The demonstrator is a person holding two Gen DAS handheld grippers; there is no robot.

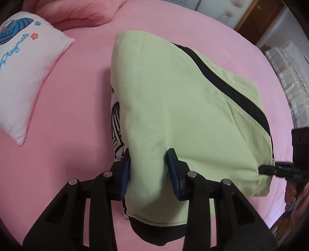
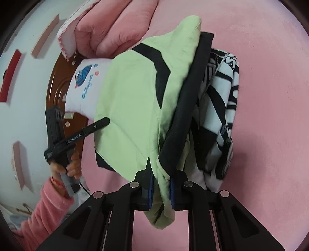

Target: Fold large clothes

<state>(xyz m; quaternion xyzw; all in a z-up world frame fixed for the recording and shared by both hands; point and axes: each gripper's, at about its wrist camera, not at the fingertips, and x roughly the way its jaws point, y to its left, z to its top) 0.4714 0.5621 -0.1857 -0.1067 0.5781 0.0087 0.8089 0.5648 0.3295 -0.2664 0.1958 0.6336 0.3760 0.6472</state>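
A light green garment (image 1: 173, 96) with black stripes lies bunched and partly folded on the pink bed sheet (image 1: 67, 125). My left gripper (image 1: 149, 170) is shut on a thick fold at its near edge, the blue pads (image 1: 173, 170) pressing the cloth from both sides. My right gripper (image 2: 161, 190) is shut on another bunch of the same green garment (image 2: 131, 96), lifting it beside a black trim. Each gripper shows in the other's view: the right gripper (image 1: 264, 169) at the garment's corner, the left gripper (image 2: 105, 121) held by a hand (image 2: 73, 164) in a pink sleeve.
A black-and-white patterned cloth (image 2: 222, 96) lies under the green garment and peeks out at its left (image 1: 116, 123). A white printed pillow (image 1: 29, 67) and a pink quilt (image 1: 81, 15) sit at the bed's head. Brown wooden furniture (image 2: 58, 86) stands beyond the bed.
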